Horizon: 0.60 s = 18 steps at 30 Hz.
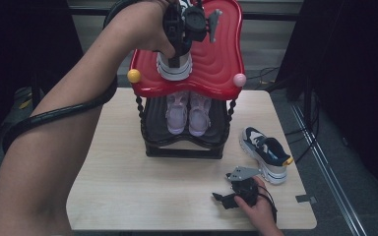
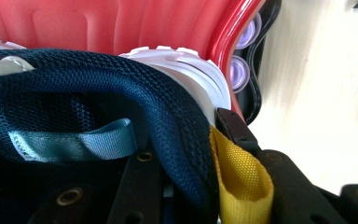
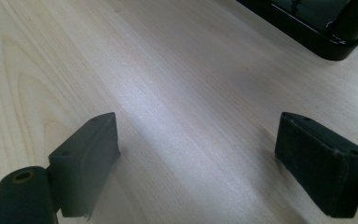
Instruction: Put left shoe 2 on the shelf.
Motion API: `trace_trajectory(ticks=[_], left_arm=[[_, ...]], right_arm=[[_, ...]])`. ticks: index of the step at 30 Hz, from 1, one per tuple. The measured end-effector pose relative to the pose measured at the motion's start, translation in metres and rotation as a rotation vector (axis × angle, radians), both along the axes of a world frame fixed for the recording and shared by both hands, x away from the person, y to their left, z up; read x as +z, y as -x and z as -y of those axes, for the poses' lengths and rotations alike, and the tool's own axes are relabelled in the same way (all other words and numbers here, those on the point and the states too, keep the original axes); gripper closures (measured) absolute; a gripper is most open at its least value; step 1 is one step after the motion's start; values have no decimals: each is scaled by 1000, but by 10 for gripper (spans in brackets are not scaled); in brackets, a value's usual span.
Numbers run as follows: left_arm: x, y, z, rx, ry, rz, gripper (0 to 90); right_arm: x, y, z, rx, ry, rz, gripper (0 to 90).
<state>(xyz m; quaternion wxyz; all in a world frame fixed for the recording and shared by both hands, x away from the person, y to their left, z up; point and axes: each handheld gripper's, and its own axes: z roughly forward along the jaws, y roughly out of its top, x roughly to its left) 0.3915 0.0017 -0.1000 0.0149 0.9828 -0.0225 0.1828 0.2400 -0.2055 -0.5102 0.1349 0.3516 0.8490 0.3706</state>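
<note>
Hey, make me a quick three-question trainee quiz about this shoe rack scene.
1. True or false: the right gripper has its jaws open above bare table.
2. Which shelf does the shoe in the left gripper sit on: A red top, B black lower?
3. What lies on the lower shelf?

Key: 1 true. 2 A. 3 a pair of pale pink sneakers.
</note>
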Motion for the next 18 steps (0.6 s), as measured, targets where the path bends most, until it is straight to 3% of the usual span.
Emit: trace_trajectory(ticks=[18], left_arm=[[-8,-10,-2,13,13,10,705]], right_arm=[[0,0,0,0,0,0,131]])
